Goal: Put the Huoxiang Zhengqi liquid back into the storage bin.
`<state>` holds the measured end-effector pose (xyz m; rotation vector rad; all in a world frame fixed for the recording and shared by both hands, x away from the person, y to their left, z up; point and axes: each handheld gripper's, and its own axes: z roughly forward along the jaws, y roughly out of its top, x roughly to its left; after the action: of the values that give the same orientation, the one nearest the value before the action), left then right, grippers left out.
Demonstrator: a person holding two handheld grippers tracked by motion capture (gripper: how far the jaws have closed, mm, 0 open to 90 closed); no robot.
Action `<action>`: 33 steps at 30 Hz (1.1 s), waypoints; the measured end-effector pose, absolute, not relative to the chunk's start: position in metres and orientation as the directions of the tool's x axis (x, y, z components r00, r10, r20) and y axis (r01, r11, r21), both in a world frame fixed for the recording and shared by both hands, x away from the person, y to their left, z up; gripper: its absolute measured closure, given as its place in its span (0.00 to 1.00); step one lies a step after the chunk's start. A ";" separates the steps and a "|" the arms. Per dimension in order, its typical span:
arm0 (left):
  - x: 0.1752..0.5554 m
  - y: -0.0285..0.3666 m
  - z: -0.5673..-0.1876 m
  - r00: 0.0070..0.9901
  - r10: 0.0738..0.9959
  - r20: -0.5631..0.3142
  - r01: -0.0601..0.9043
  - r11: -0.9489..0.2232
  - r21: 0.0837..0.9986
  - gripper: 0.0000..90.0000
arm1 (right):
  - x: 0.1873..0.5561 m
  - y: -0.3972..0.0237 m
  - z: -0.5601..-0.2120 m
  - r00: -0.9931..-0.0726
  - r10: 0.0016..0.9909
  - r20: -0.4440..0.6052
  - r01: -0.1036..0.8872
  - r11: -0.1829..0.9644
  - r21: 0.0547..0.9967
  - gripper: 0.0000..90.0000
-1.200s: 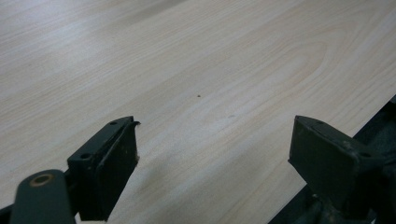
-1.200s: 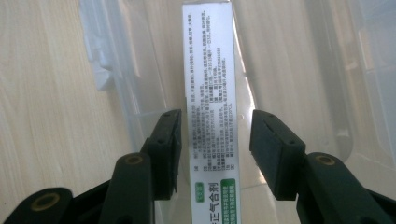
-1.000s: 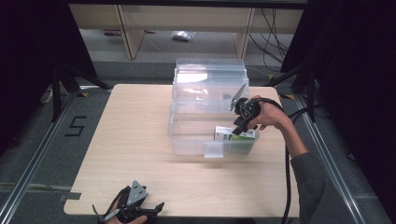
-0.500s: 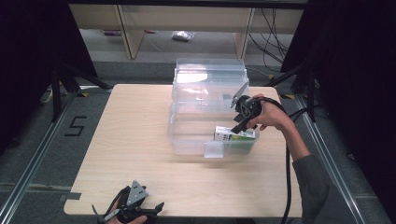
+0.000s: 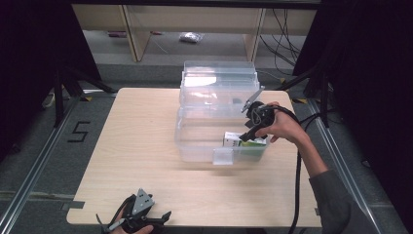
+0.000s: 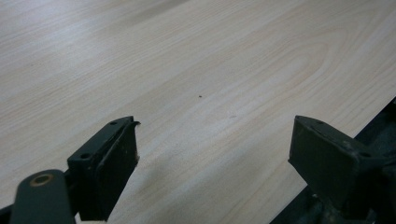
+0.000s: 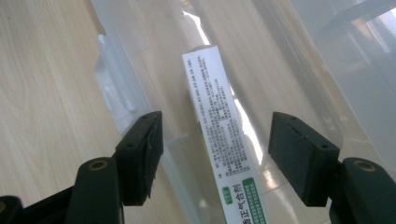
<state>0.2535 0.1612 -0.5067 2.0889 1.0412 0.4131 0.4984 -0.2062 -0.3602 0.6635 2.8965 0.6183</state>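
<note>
A white-and-green box (image 5: pixel 242 141) lies in the front right of a clear plastic bin (image 5: pixel 195 152) on the wooden table (image 5: pixel 136 136). My right gripper (image 5: pixel 249 132) hangs just above the box. In the right gripper view the box (image 7: pixel 219 140) runs lengthwise between the two pads with a gap on each side, beside the bin wall (image 7: pixel 116 93). The jaws of the right gripper (image 7: pixel 217 130) have just been opening. My left gripper (image 5: pixel 146 219) rests near the table's front edge; in its own view the left gripper (image 6: pixel 212 140) is open over bare table (image 6: pixel 187 56).
The bin's clear lid (image 5: pixel 219 80) stands open at the back. A black cable (image 5: pixel 298 185) trails from the right hand down off the table. Dark frame posts and a floor rail (image 5: pixel 29 185) border the table.
The right hand has barely shifted over the box, which stays in the same spot in the bin. The left gripper has not moved.
</note>
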 end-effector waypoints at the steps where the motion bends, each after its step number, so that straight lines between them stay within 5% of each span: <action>1: 0.253 0.161 -0.506 0.616 0.787 -0.042 0.545 -0.387 0.743 0.16 | 0.496 -0.207 -0.360 -0.896 0.444 -0.011 0.400 0.817 0.415 0.39; 33: 0.254 0.160 -0.508 0.610 0.791 -0.038 0.546 -0.385 0.744 0.16 | 0.457 -0.210 -0.364 -0.825 0.564 0.011 0.475 0.684 0.554 0.27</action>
<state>0.2544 0.1599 -0.5076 2.0899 1.0498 0.4208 0.4570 -0.2095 -0.3641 0.8504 2.7335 0.8308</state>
